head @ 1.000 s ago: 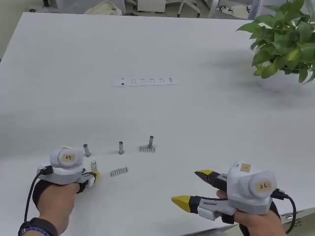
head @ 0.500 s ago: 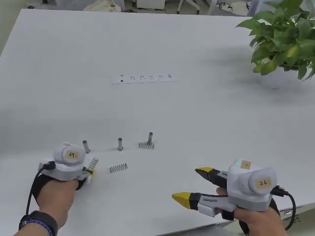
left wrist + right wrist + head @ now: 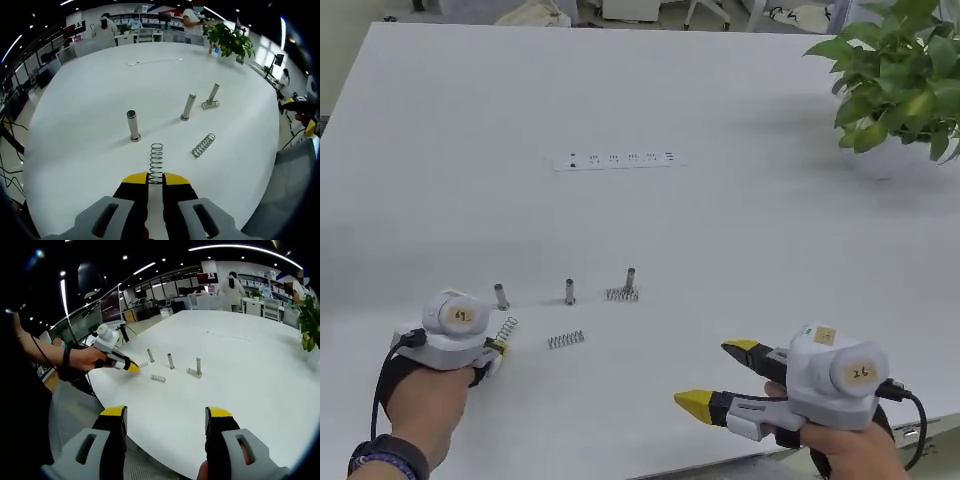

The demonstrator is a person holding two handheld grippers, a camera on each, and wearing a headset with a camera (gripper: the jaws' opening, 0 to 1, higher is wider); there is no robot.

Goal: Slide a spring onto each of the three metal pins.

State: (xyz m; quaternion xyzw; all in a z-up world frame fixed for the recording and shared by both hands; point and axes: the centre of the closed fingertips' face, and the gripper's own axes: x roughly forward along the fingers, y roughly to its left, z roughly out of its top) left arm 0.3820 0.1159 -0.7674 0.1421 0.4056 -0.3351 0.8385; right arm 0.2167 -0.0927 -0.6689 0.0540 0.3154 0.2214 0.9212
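The left tongs (image 3: 500, 347) are gripping one end of a held spring (image 3: 507, 328), jaws closed to a narrow gap, near the near-left corner of the counter (image 3: 740, 210). Over the past second the spring has been tipping from nearly upright to leaning forward, its free end now aiming toward the left pin (image 3: 501, 296), which is standing bare just beyond it. In the left gripper view the spring (image 3: 156, 160) is pointing straight out from the tongs (image 3: 155, 176), slightly to one side of that pin (image 3: 133, 125) and not yet touching it. That reorientation looks like lining up for threading, so the person is probably still needing to lift the open end above the pin's top and lower it over. The middle pin (image 3: 570, 291) is also standing bare, with a loose spring (image 3: 565, 339) lying flat toward the near edge. A third spring (image 3: 620, 294) is lying at the foot of the right pin (image 3: 630, 279); whether it is encircling it is unclear. The right tongs (image 3: 705, 375) are hanging wide open and empty over the near edge, staying idle.
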